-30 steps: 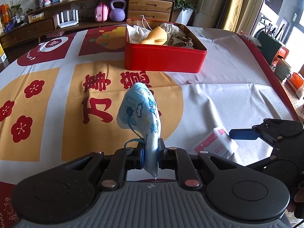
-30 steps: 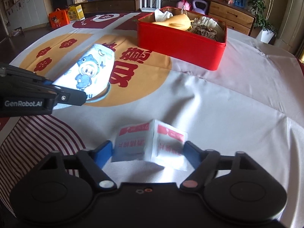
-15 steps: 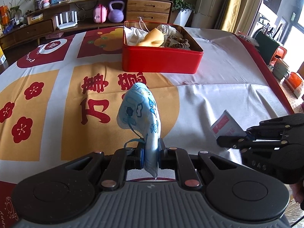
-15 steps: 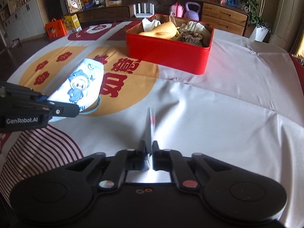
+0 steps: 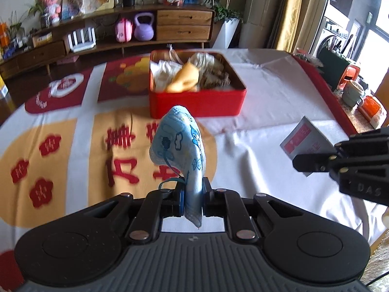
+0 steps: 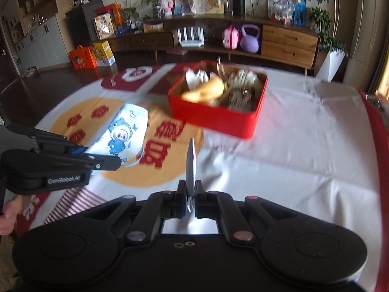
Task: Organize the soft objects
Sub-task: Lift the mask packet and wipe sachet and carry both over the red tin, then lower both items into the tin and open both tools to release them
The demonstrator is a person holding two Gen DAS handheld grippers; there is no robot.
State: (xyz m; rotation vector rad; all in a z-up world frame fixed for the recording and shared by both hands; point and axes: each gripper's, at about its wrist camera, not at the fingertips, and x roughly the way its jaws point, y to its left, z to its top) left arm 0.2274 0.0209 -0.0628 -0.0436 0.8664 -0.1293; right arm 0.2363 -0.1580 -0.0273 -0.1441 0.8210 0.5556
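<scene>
I've lifted both off the surface (image 5: 267,112): right gripper (image 6: 190,194) fingers pinching the packet (image 6: 191,163), left gripper (image 5: 193,194) pinching the mask (image 5: 178,143).

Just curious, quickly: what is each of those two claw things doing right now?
Left gripper: shut on the blue cartoon face mask.
Right gripper: shut on the flat white-and-red packet.

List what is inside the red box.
The red box holds white cloth, an orange soft piece and brownish fabric, all blurred. Whatever lies underneath them is covered.
</scene>
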